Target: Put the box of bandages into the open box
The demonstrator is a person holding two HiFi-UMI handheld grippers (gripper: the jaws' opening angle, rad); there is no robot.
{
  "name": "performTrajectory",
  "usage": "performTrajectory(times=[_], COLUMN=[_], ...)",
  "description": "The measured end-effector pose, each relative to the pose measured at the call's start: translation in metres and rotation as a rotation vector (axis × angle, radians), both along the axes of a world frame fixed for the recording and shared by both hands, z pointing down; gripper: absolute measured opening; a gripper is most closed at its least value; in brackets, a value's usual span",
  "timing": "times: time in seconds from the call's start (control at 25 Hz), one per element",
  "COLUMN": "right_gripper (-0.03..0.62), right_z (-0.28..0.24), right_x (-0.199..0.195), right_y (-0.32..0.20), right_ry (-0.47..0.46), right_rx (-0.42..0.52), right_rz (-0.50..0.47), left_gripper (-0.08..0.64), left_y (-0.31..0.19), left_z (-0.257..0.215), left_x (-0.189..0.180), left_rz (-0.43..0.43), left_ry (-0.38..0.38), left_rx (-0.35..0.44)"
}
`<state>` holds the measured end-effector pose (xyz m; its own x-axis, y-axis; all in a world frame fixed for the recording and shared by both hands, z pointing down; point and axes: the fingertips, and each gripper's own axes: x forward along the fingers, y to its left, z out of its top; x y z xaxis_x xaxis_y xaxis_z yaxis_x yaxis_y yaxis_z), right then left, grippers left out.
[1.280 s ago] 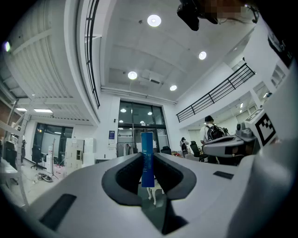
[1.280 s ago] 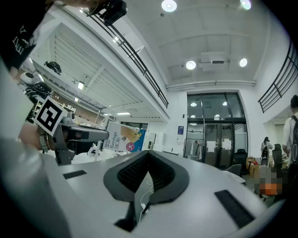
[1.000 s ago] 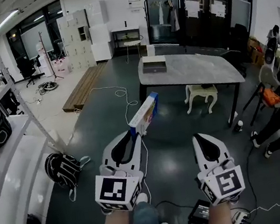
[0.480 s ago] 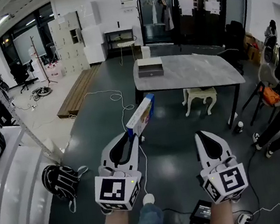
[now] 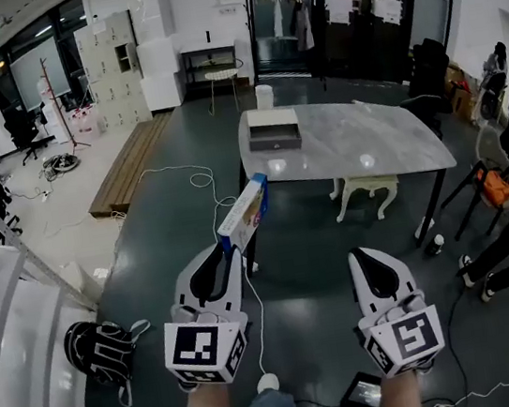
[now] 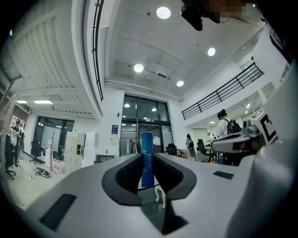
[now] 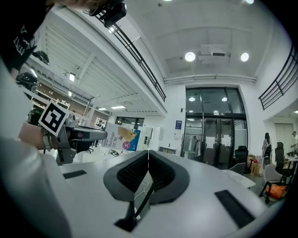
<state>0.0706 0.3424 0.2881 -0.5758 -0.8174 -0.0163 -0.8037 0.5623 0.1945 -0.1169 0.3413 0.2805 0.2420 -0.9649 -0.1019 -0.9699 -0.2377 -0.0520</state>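
Slim blue-and-white cardboard bandage box (image 5: pixel 245 212): clamped in white left gripper (image 5: pixel 227 249), mid-air. Right gripper (image 5: pixel 361 254) closed, empty. Grey open box (image 5: pixel 275 134) on pale table (image 5: pixel 368 138) well ahead; approach, placement remain.

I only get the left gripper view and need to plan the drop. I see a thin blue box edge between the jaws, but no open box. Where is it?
Observer: The open box sits on a grey table ahead of you, near the table's left edge.
Operator: How does the bandage box sit in the gripper?
Observer: In the head view the bandage box is held by its lower end in the left gripper and slants up and away, short of the table.
Operator: Is my other gripper free?
Observer: Yes. The right gripper is shut with nothing between its jaws.
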Motion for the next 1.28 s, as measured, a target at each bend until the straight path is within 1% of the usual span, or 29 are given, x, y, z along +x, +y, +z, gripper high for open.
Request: performTrajectory(times=[0.12,0.24,0.44,0.52,0.68,0.92,1.04,1.28], right_gripper=[0.026,0.026,0.026,0.026,0.026,0.026,0.026,0.026], right_z=[-0.002,-0.008,-0.003,0.003,0.01,0.01,0.013,0.014], right_x=[-0.018,-0.035,-0.056,-0.057,-0.056,-0.054,-0.051,-0.034], right_y=[-0.035,-0.07,-0.101,-0.109,-0.128,-0.171,-0.203,-0.28], right_ry=[0.01,0.002,0.024,0.042,0.052,0.026,0.022,0.006], right_rx=[-0.003,-0.01,-0.02,-0.036,-0.058,-0.065,-0.061,-0.06], right_rz=[0.013,0.028,0.033,0.037,0.048,0.031,0.01,-0.016], left_gripper=[0.078,0.078,0.078,0.078,0.078,0.078,0.078,0.078], left_y=[-0.036,-0.07,-0.103,-0.112,-0.128,-0.164,-0.192,-0.267], left_z=[0.001,-0.001,0.001,0.006,0.012,0.011,0.014,0.012], left_x=[-0.013,-0.023,-0.034,-0.037,-0.043,-0.048,-0.047,-0.03], left_rz=[0.019,0.036,0.058,0.061,0.065,0.033,0.009,-0.018], left_ry=[-0.005,-0.031,-0.026,-0.013,0.04,0.045,0.059,0.031], left_rx=[-0.005,-0.011,-0.009,-0.026,-0.047,-0.049,-0.049,-0.047])
